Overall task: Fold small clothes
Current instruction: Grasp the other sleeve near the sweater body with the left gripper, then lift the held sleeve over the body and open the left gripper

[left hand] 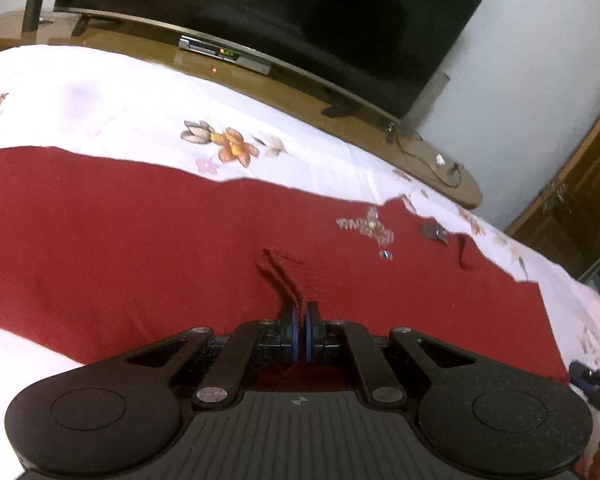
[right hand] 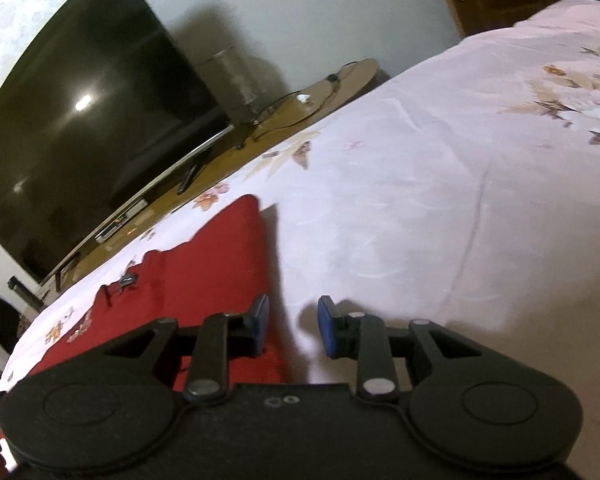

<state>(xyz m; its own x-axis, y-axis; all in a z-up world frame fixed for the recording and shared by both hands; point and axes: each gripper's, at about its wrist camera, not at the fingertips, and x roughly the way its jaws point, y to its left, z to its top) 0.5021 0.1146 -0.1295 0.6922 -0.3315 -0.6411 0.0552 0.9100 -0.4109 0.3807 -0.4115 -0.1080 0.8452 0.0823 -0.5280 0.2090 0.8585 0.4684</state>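
A dark red garment (left hand: 140, 232) lies spread flat across the white floral bedsheet (left hand: 100, 96), with a pale embroidered motif (left hand: 370, 228) towards its right end. My left gripper (left hand: 301, 316) is shut on a raised pinch of the red fabric at the near edge, and a ridge of cloth runs up from the pads. In the right wrist view the garment (right hand: 220, 264) ends in a straight side edge. My right gripper (right hand: 293, 326) stands open at that edge. Its left pad is over the red cloth, its right pad is over the sheet (right hand: 440, 200), and neither pad presses on anything.
A large dark television (left hand: 300, 8) stands on a wooden unit (left hand: 420, 148) along the bed's far side, with a set-top box (left hand: 224, 53) and cables. A wooden cupboard (left hand: 580, 200) is at the right. Open bedsheet stretches to the right of the garment.
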